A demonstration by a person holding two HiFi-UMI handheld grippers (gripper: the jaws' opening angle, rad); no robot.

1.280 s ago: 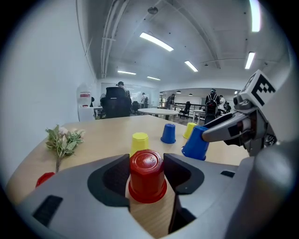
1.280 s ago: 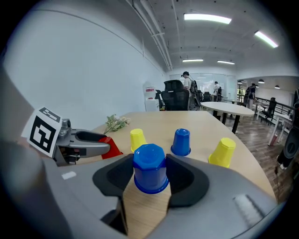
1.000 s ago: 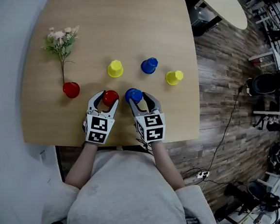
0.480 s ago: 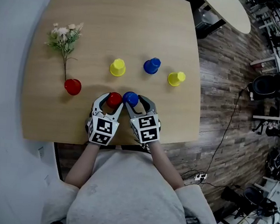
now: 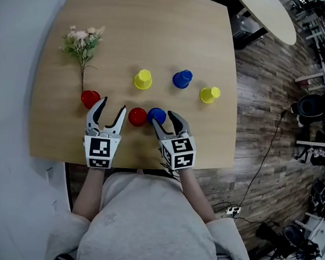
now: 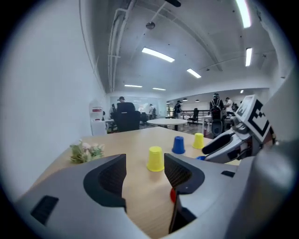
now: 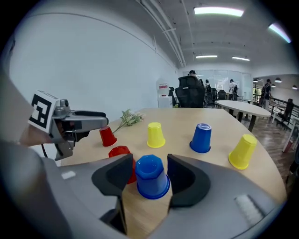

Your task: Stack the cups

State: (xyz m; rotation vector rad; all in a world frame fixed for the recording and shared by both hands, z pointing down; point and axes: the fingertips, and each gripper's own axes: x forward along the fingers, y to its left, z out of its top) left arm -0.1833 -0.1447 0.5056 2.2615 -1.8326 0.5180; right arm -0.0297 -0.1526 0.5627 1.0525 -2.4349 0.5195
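Blue cup point(image 7: 152, 182) between right gripper point(image 7: 147, 161) jaws, just opening.

Dark plank floor point(image 5: 257, 78), white wall point(image 7: 93, 70)

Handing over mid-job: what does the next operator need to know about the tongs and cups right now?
Left tongs: open, empty, near the left red cup.
Right tongs: open, jaws have just been opening; near blue cup stands between them, not gripped.
Near red cup sits beside that one; middle yellow cup, far blue cup, right yellow cup form the back row.
Done: nothing stacked. Left: all six cups.
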